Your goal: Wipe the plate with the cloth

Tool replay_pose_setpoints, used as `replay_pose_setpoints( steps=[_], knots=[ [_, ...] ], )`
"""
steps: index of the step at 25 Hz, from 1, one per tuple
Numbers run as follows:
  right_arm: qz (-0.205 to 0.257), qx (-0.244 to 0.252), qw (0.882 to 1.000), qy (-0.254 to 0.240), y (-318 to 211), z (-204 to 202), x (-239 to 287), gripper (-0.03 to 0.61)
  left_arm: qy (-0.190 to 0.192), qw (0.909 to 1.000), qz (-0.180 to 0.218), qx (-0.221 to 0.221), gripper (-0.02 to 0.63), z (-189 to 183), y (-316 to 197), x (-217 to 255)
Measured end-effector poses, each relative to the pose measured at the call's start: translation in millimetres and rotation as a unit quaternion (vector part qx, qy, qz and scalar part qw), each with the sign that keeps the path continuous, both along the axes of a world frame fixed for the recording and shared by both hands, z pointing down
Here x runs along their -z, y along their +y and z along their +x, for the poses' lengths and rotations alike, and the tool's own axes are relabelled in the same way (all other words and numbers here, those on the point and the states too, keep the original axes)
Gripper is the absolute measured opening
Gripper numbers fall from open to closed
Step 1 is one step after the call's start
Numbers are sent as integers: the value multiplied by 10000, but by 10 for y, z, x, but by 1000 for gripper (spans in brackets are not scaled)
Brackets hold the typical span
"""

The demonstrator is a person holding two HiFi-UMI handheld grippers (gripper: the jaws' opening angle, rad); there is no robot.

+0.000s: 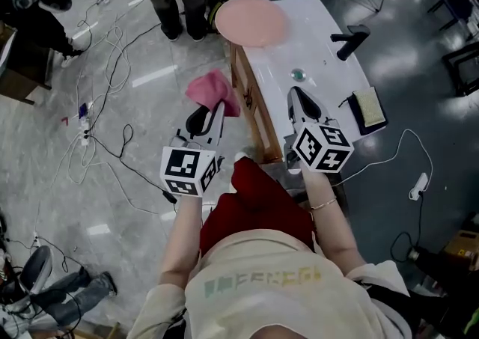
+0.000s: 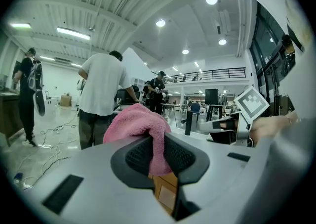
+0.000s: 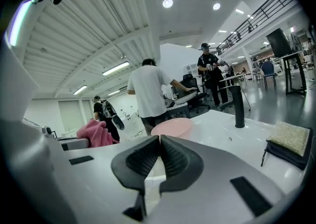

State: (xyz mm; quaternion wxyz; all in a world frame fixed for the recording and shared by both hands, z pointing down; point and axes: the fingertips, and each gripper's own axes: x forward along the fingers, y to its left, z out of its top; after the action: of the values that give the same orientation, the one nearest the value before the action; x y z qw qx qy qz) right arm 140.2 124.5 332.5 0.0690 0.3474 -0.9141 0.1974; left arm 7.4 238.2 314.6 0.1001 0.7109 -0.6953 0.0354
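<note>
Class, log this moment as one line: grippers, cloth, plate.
left gripper: shut on pink cloth | right gripper: shut, empty | pink plate: on white table, untouched

White table (image 1: 322, 27), glossy top, wooden side panel (image 1: 251, 102) on its left face. Pink plate (image 1: 251, 21) at 10 o'clock on the far-left corner, rim looks to run past the edge. Black stand (image 1: 350, 40) at 2 o'clock, upright. Small round greenish item (image 1: 299, 74) near 7 o'clock, can't tell what it is. Tan scouring pad (image 1: 369, 105) lying on a dark mat (image 1: 367, 129) at 4 o'clock, by the right edge.
</note>
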Motion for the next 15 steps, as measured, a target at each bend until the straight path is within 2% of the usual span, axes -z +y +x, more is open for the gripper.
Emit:
replay_pose_setpoints(
  steps=[9, 15],
  knots=[
    [-288, -403, 9988, 3, -509, -185, -158, 38, 55, 9999, -62, -95, 66, -358, -426, -112],
    [-419, -598, 9973, 1, -873, -412, -304, 38, 71, 9992, -168, -351, 66, -638, -867, -238]
  ],
)
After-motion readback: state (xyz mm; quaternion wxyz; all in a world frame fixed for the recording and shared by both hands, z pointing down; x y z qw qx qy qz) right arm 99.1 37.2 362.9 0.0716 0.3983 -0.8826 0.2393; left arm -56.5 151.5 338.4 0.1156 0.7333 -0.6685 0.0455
